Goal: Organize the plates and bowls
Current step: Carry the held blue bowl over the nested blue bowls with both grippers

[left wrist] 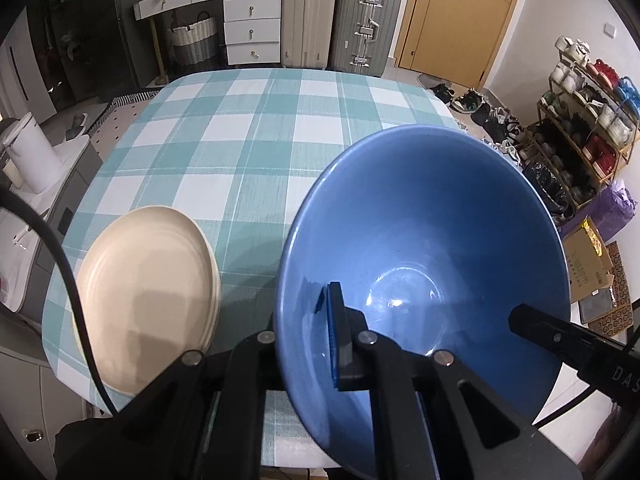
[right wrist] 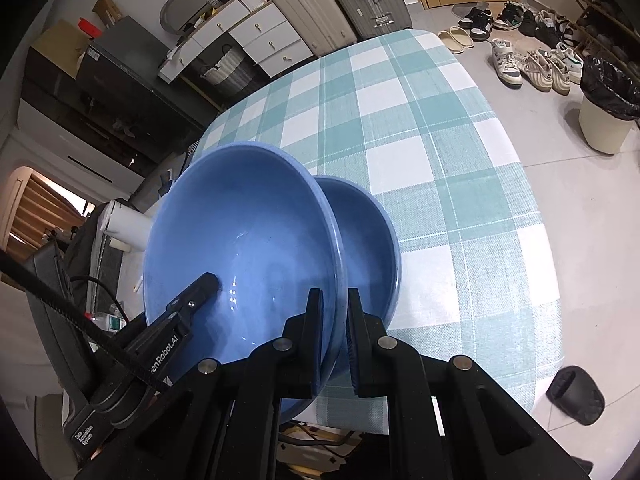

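A large blue bowl [left wrist: 432, 240] is held tilted above the checked table. My left gripper [left wrist: 308, 336] is shut on its left rim, one finger inside and one outside. My right gripper [right wrist: 335, 320] is shut on the same bowl [right wrist: 240, 240] at its right rim; its finger [left wrist: 560, 332] shows in the left wrist view. A second blue bowl [right wrist: 368, 236] sits on the table just behind it. A stack of cream plates [left wrist: 148, 292] lies on the table at the left, near the front edge.
The teal and white checked tablecloth [left wrist: 256, 136] covers the table. A white kettle [left wrist: 32, 152] stands on a side unit at the left. Suitcases [left wrist: 340, 20] and drawers stand beyond the far edge. Shoes and a bin [right wrist: 604, 116] are on the floor at the right.
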